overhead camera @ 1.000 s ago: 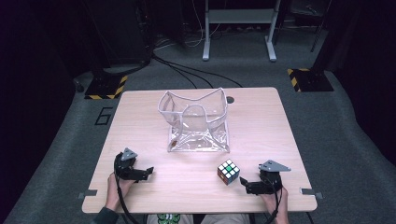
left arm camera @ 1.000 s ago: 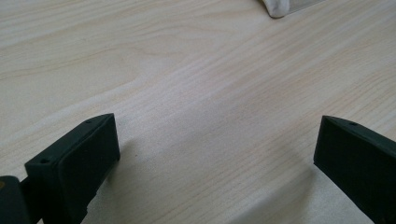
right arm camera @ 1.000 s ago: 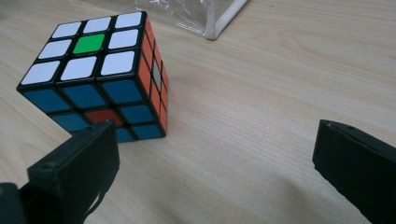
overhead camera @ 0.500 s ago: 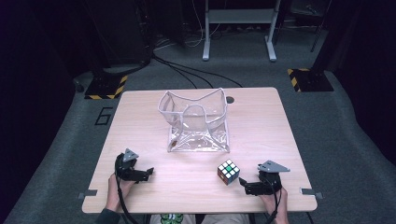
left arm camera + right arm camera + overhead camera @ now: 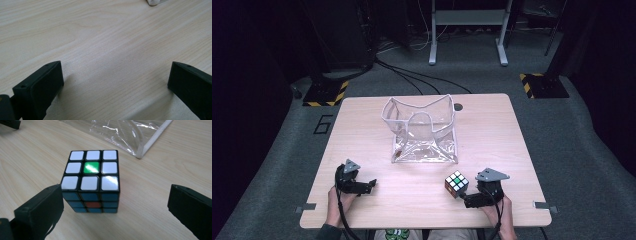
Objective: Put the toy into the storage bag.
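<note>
A clear plastic bag [image 5: 424, 132] stands open at the middle of the wooden surface [image 5: 492, 125]; nothing can be made out inside it. The puzzle cube [image 5: 91, 180] sits near the bag's front corner, white squares on top around a green centre, just before the right tool [image 5: 115, 213], whose jaws gape wide, holding nothing. The left tool [image 5: 115, 85] rests wide open over bare wood.

Two black handheld units here: the left gripper [image 5: 371, 182] at seven o'clock and the right gripper [image 5: 466, 200] at five o'clock each carry a grey three-cornered plate on top. Thick black cables trail back from both. Up close, the jaws are blocky matte black slabs, each with a small screw hole near its tip.
</note>
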Demonstrator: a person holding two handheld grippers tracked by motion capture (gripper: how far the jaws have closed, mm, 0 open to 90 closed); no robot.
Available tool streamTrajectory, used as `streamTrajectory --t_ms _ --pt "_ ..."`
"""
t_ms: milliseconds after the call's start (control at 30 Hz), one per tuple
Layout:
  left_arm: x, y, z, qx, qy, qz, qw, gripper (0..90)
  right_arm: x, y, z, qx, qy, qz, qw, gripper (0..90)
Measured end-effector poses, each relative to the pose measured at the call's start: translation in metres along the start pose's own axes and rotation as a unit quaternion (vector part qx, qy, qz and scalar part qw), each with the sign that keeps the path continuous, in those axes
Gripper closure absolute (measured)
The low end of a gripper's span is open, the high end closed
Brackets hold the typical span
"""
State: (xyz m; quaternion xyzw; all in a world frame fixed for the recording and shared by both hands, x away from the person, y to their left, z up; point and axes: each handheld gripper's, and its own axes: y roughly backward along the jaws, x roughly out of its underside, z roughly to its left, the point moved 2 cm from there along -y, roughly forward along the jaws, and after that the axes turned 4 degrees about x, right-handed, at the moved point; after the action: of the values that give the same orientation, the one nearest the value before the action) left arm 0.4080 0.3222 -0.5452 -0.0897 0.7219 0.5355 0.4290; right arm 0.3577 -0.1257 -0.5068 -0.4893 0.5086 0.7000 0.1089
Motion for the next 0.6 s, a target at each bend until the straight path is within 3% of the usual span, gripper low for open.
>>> streamTrajectory --t_ms 367,600 --pt "0.0 0.0 0.0 -0.008 0.0 0.003 1.0 0.3 -0.014 -0.021 0.011 -0.009 0.019 0.029 0.9993 0.0" --pt "0.0 0.0 0.0 -0.012 0.008 0.0 0.9999 0.3 -0.017 -0.036 0.019 0.006 0.026 0.053 0.9983 0.0"
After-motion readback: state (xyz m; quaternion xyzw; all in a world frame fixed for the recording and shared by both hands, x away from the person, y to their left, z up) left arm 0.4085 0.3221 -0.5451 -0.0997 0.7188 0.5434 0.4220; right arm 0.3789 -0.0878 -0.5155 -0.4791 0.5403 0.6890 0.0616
